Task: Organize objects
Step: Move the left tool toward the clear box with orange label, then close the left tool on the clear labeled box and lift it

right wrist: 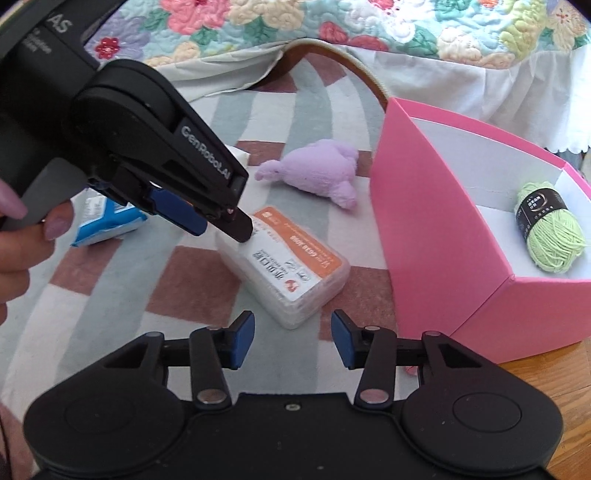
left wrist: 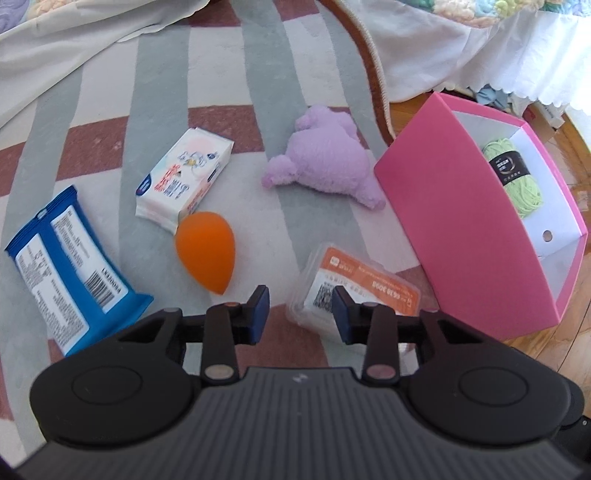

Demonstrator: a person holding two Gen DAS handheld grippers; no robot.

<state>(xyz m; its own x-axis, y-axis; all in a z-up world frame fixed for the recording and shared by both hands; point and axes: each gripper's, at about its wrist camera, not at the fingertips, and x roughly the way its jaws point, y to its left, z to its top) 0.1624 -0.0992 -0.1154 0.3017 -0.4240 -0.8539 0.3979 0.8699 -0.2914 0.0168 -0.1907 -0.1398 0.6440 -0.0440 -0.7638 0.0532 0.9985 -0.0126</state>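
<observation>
A clear plastic case with an orange label lies on the striped rug beside the pink box. A green yarn ball lies inside the box. My left gripper is open, its fingertips right over the case's near end. My right gripper is open and empty, just short of the case. A purple plush toy, an orange egg-shaped sponge, a white tissue pack and a blue wipes pack lie on the rug.
A bed with a floral quilt and white skirt stands behind the rug. Wood floor lies to the right of the box. The rug's brown curved edge runs behind the plush toy.
</observation>
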